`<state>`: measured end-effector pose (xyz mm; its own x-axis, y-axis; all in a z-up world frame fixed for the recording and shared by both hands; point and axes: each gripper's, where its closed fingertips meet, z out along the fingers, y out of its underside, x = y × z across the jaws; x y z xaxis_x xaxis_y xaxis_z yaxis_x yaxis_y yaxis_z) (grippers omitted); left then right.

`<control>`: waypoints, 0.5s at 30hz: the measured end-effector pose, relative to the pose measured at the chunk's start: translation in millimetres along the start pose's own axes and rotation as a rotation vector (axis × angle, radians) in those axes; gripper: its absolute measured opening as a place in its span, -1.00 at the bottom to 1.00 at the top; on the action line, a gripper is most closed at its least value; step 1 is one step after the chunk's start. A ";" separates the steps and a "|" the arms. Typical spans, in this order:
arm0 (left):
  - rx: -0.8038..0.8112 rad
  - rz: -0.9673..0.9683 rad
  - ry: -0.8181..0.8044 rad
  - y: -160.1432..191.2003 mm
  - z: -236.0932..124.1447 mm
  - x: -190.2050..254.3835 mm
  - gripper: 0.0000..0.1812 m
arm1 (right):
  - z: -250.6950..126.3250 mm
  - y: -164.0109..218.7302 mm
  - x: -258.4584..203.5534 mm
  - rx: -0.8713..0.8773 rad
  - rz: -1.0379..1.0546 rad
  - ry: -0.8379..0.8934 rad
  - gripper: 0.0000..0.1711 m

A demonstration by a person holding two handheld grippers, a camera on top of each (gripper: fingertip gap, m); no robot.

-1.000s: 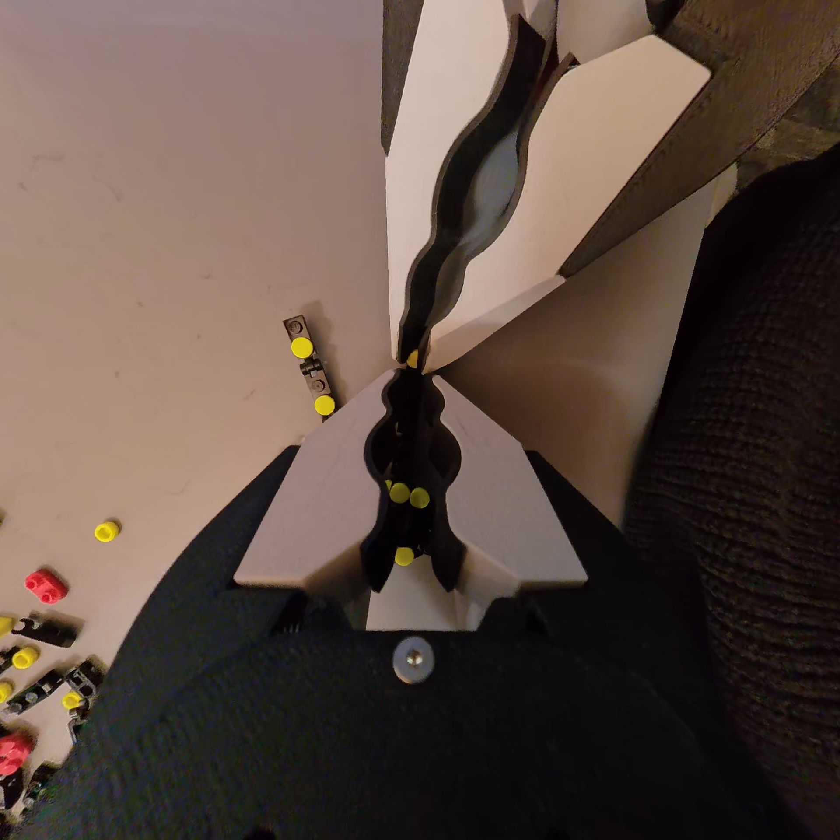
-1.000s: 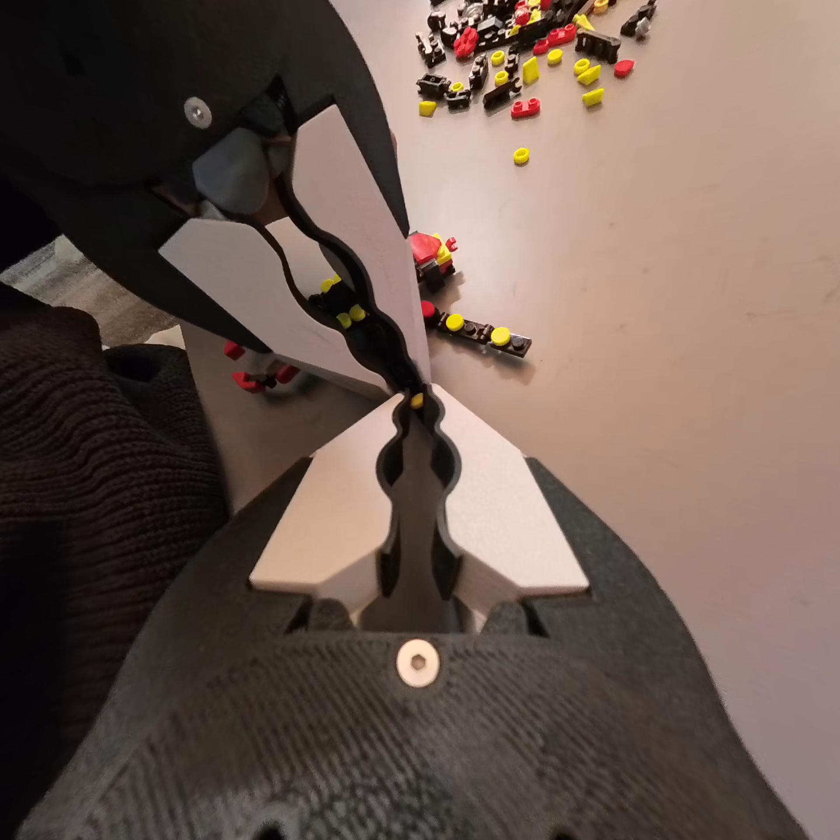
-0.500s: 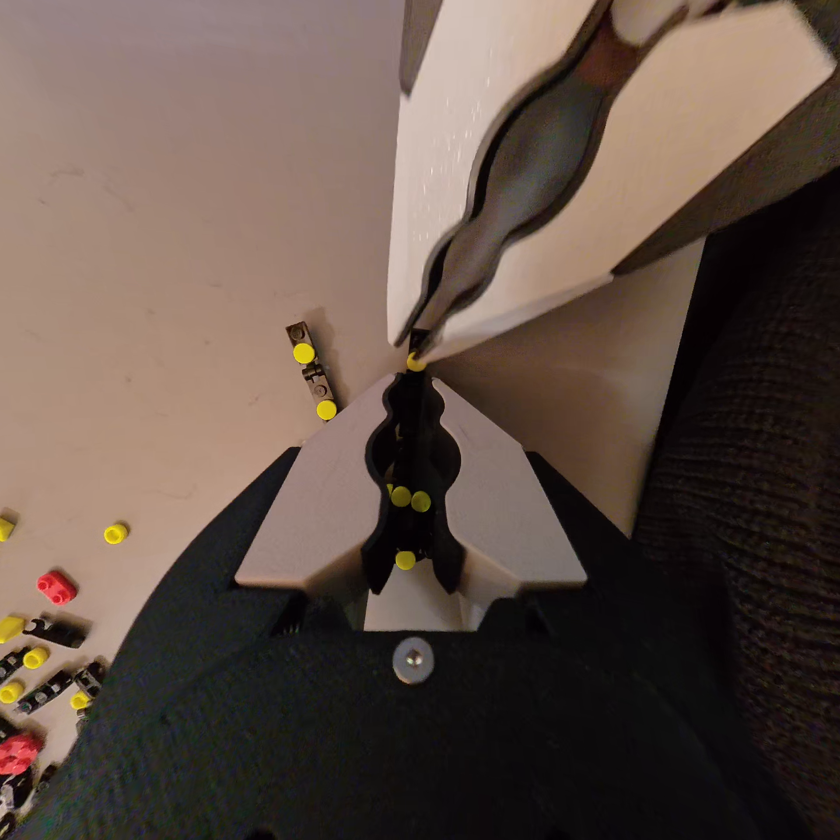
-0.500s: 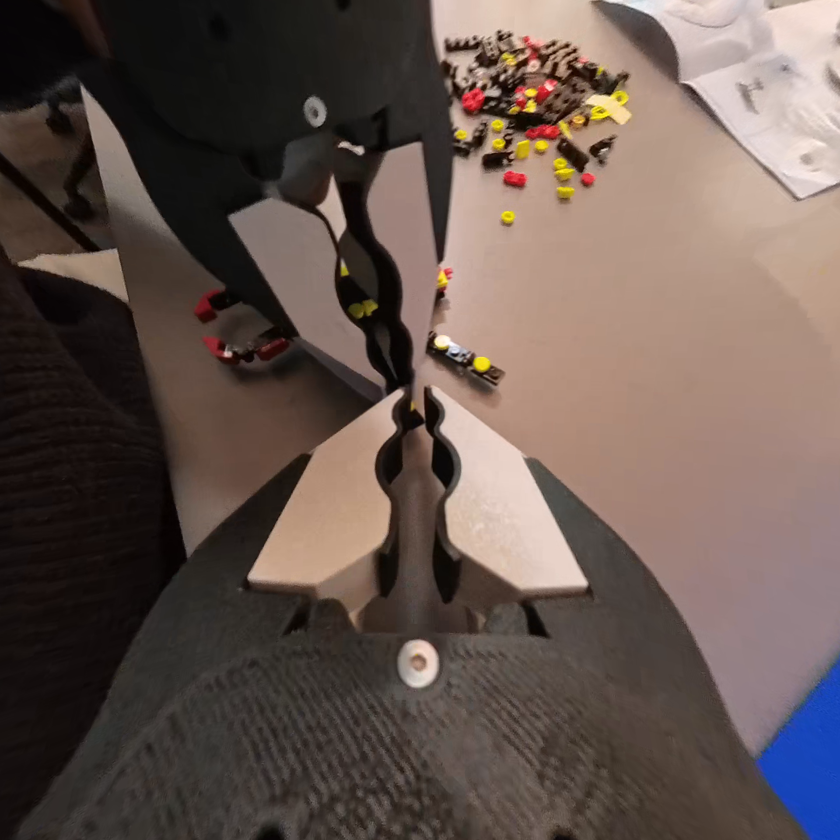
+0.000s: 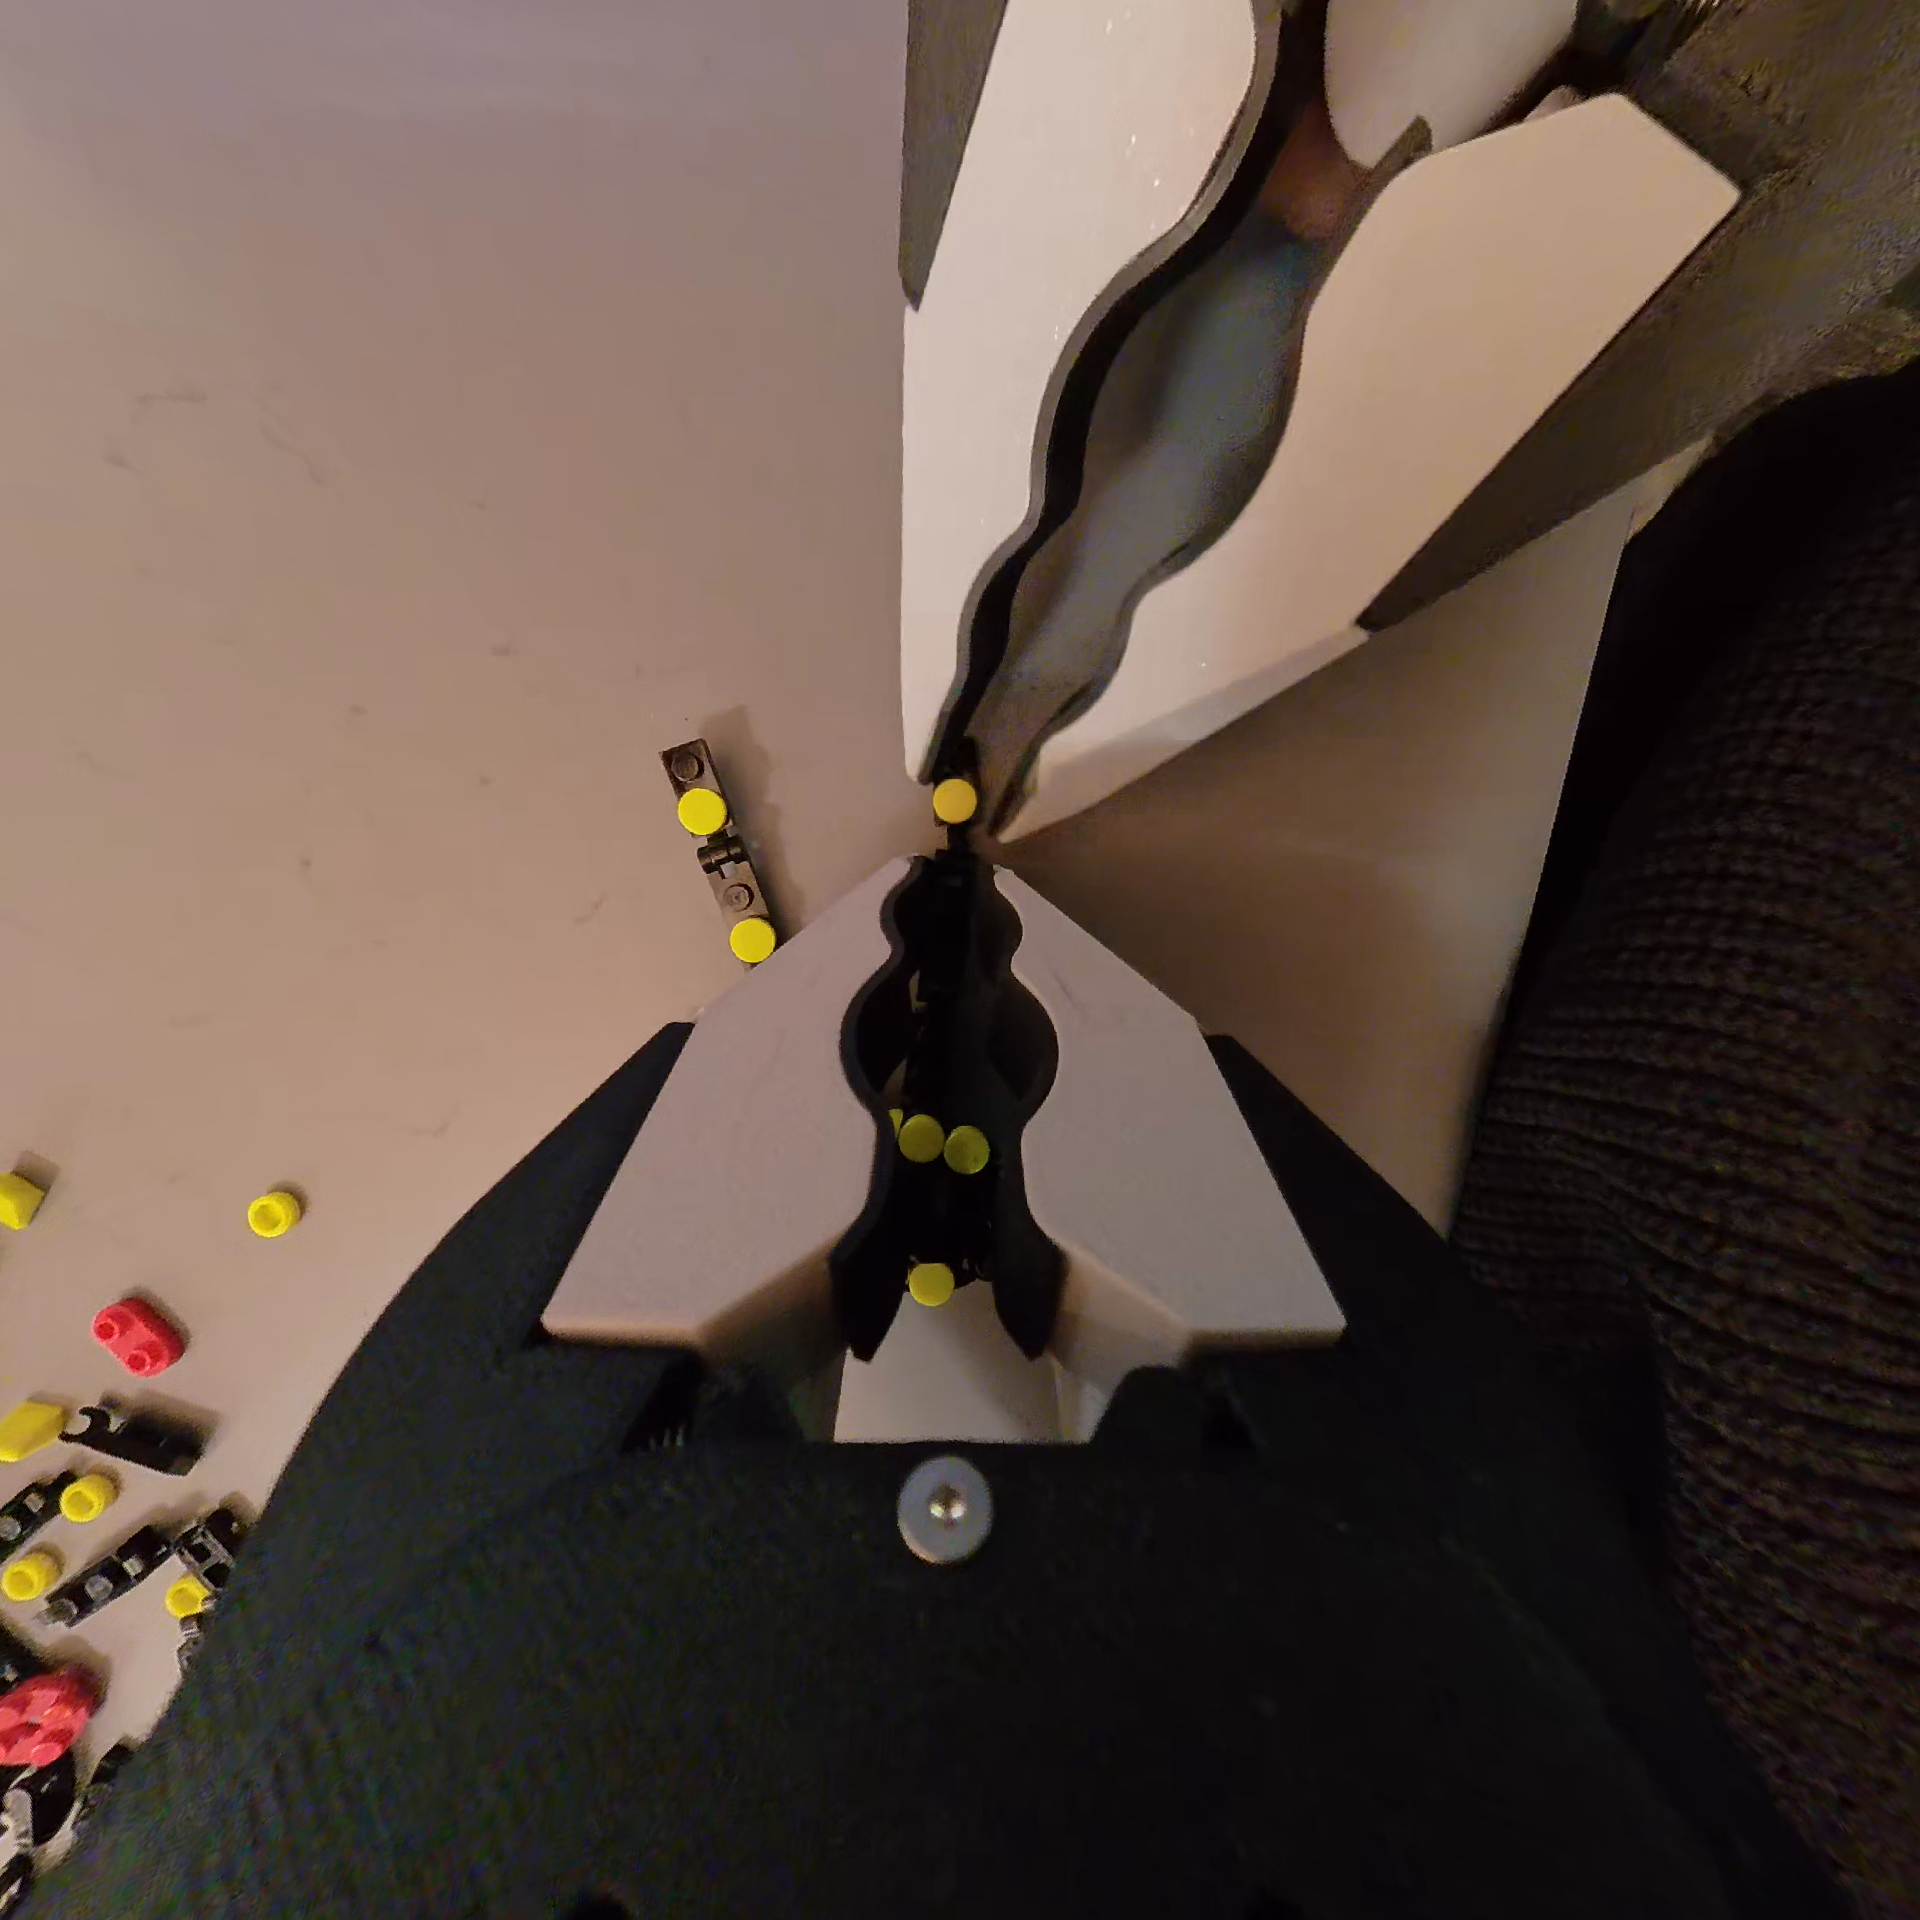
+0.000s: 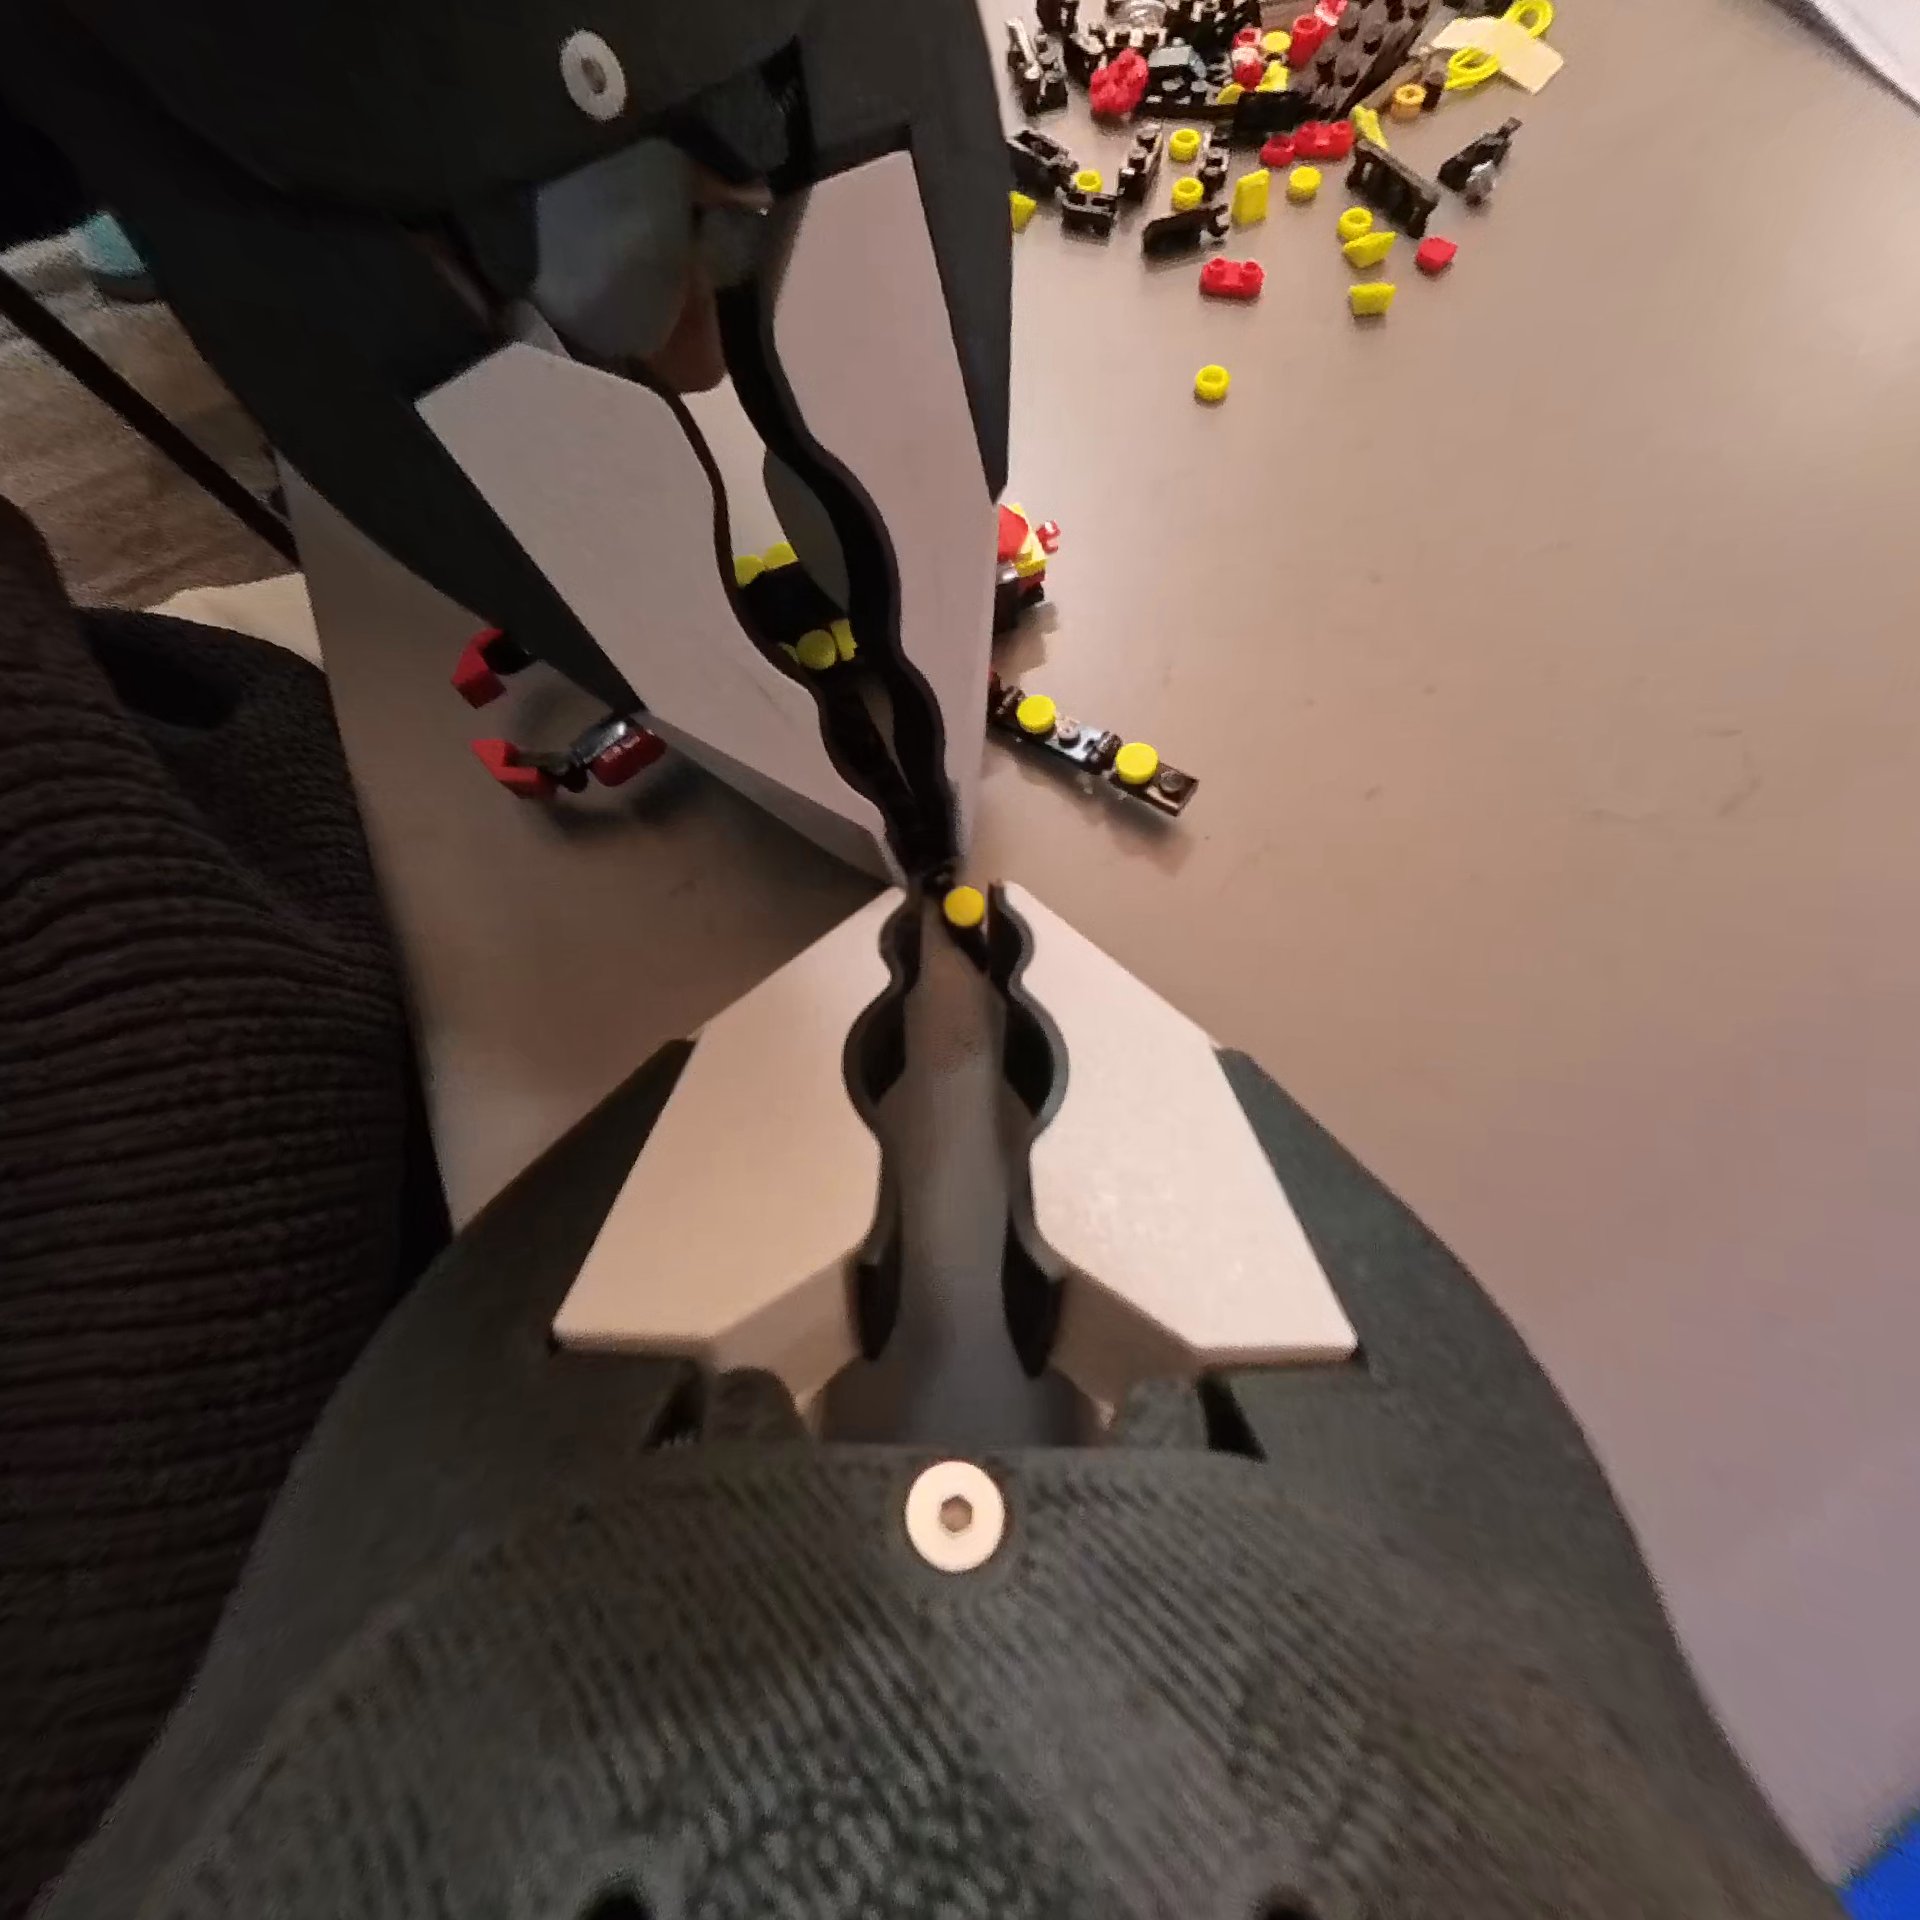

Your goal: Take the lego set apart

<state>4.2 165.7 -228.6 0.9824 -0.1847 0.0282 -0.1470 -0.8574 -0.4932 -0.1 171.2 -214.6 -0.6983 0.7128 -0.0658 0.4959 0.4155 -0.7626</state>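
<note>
Left claw (image 5: 951, 883) clenched on black strip (image 5: 940, 1091), anchoring it, judged. Right claw (image 6: 954, 904) tip-to-tip, pinching yellow stud (image 6: 963, 905) at strip end; judged prying it off. Both above counter (image 6: 1558, 831).

Strip: 4 studs visible plus pinched one. Loose strip (image 6: 1091, 743) on counter: 2 studs. Pile (image 6: 1247, 135) beyond: uncounted.

Yellow stud (image 6: 962, 905) now farther out
</note>
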 end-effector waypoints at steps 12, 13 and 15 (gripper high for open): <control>0.008 -0.001 0.001 -0.5 -0.3 -0.5 -0.92 | 2.2 10.5 2.6 -0.050 -0.057 0.003 -0.91; 0.008 -0.003 0.002 -0.5 -0.4 -0.3 -0.92 | 0.6 9.9 4.4 -0.043 -0.054 0.006 -0.92; 0.009 -0.012 -0.003 -0.5 -0.7 -1.9 -0.92 | -3.6 4.4 7.4 -0.008 -0.023 0.004 -0.92</control>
<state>2.3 166.1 -227.8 0.9844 -0.1732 0.0312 -0.1346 -0.8551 -0.5006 -1.2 180.3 -216.1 -0.7076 0.7051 -0.0452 0.4835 0.4366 -0.7587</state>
